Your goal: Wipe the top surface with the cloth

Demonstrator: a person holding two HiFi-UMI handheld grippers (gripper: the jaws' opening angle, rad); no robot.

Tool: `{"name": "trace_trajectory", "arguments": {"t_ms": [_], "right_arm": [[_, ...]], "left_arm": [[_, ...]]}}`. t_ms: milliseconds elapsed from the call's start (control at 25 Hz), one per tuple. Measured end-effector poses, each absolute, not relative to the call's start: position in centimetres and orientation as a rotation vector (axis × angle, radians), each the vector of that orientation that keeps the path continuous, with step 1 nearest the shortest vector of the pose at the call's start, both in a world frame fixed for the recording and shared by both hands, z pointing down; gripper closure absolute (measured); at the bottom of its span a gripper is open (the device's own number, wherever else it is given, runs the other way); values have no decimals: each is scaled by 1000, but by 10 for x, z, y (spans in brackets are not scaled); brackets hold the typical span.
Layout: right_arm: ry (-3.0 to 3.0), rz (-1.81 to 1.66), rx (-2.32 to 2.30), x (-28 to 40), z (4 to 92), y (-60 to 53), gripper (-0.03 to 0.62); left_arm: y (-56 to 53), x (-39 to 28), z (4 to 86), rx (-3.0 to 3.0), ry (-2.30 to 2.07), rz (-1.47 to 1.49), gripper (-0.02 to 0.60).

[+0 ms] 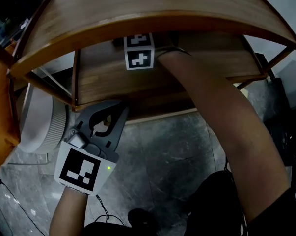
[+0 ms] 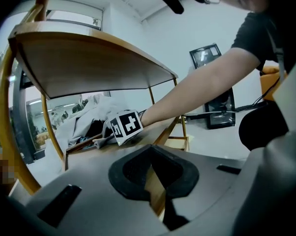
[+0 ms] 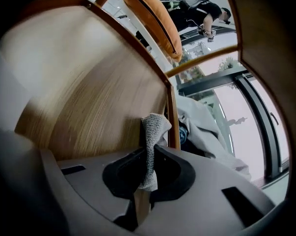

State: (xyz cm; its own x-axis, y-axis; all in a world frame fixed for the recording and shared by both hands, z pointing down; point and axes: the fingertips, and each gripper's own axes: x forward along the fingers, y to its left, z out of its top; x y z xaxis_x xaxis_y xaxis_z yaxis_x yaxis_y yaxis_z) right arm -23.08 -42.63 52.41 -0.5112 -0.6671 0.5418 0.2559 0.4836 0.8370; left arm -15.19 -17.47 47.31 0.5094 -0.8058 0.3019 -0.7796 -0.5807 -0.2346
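Two grippers, one cloth and one wooden shelf unit with two levels make up this scene, seen from above and from each gripper. The right gripper (image 3: 148, 155) is reached in under the curved top surface (image 1: 152, 4), over the lower shelf (image 1: 101, 77); from above only its one marker cube (image 1: 139, 51) and the person's bare forearm show. Its jaws are closed tight on the one grey knitted cloth (image 3: 154, 132), pinching a narrow strip, with a bunched end standing above the jaws and a short tail hanging below them. So the cloth is down at the lower level, beside an upright frame post, and not on the top surface it is meant to wipe. The left gripper (image 1: 110, 123) is held low in front of the lower shelf's edge, jaws together and holding nothing. Likely risks: the thin pinch could let the cloth slip free once it drags on wood; bringing the right gripper out could knock the underside of the top board or catch the cloth on the post; the idle left gripper could bump the shelf edge. Also present: one orange cushion (image 1: 0, 107), one white round object (image 1: 44, 124) on the floor and one heap of pale fabric (image 3: 206, 127) beyond the shelf.
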Motion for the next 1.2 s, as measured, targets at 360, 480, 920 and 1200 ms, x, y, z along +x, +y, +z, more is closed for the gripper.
{"name": "trace_trajectory", "arguments": {"t_ms": [360, 480, 920, 1200], "right_arm": [[-1619, -1069, 440, -87, 527, -482, 562], [-1570, -1033, 467, -43, 525, -497, 562], [-1436, -886, 610, 96, 500, -538, 562], [-1354, -858, 632, 130, 492, -547, 562]], "left_arm": [[-195, -89, 464, -2692, 1281, -581, 569], [-201, -72, 465, -2706, 1254, -584, 569], [-211, -33, 458, -2724, 1198, -582, 569], [-209, -33, 465, -2733, 1203, -598, 569]]}}
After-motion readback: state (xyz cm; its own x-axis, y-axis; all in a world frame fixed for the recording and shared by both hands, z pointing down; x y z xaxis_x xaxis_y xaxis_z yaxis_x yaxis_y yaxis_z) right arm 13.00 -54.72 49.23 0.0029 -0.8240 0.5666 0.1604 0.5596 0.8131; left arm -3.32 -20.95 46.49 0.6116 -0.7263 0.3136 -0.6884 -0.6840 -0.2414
